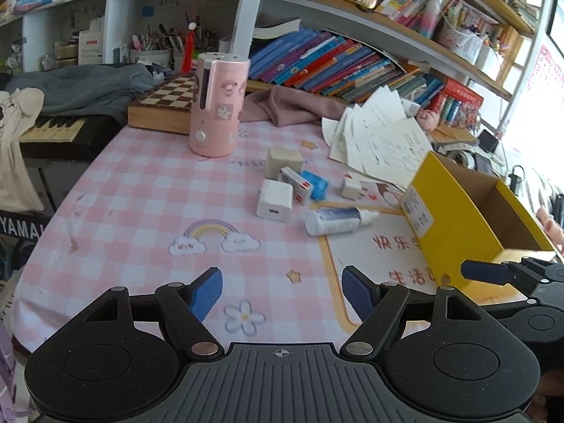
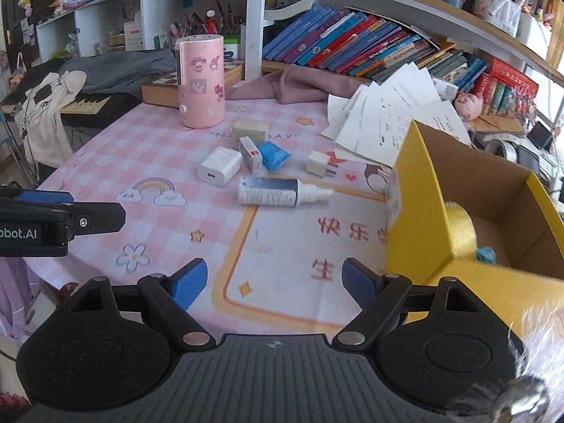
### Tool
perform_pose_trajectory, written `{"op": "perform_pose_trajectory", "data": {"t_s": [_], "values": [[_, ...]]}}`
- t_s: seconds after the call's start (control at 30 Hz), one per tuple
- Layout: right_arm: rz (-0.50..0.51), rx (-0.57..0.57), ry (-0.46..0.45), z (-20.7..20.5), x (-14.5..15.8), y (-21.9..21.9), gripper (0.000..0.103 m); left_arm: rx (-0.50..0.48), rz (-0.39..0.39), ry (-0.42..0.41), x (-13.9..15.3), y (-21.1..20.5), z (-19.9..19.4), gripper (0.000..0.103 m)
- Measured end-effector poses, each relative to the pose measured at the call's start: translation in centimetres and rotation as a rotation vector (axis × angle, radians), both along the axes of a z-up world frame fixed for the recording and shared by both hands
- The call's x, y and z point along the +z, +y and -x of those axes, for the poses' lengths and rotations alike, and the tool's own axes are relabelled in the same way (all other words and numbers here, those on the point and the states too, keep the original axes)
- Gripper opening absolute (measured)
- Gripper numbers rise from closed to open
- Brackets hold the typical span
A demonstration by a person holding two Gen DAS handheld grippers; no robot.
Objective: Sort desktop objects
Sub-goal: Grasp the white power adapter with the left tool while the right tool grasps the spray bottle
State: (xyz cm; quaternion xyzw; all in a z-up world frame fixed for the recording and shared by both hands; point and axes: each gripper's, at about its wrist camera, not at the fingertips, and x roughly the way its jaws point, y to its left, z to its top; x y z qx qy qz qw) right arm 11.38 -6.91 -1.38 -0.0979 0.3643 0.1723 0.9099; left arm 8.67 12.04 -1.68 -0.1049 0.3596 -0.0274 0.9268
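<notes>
Both tools are released with nothing between their blue pads: the left gripper (image 1: pixel 282 290) and right gripper (image 2: pixel 274 280) hover over bare pink-checked tablecloth (image 2: pixel 105 162) near the table's front edge. Ahead lie the white square charger (image 2: pixel 220 166), white spray bottle (image 2: pixel 273 193) and blue packet (image 2: pixel 274 155), clustered mid-table. The open yellow cardboard box (image 2: pixel 416 190) stands right, holding a yellow tape roll (image 2: pixel 458 227).

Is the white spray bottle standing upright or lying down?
Lying down. The spray bottle rests on its side on the checked tablecloth, nozzle toward the yellow box.
</notes>
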Motion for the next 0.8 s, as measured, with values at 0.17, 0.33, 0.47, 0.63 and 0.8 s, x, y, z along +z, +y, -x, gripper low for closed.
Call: {"op": "perform_pose_trajectory", "data": {"t_s": [0.17,0.33,0.47,0.63,0.8], "values": [[-0.039,0.003,-0.002,-2.8,0.3,0.4,0.053,0.014,-0.017,-0.003,-0.2,0.3,-2.0,0.077],[-0.107,-0.034,0.118,-6.7,-0.6,0.4,0.05,0.02,-0.027,0.005,-0.5,0.5,-4.4,0.077],[-0.154,-0.065,0.211,-9.3,-1.6,0.3,0.045,0.013,-0.034,0.019,-0.9,0.4,-6.0,0.077],[-0.28,-0.15,0.352,-12.7,-2.6,-0.5,0.046,0.002,-0.053,0.049,-1.2,0.2,-7.8,0.077],[-0.522,-0.35,0.561,-15.8,-4.4,-2.3,0.046,-0.021,-0.091,0.059,-1.0,-0.1,-8.8,0.077]]}}
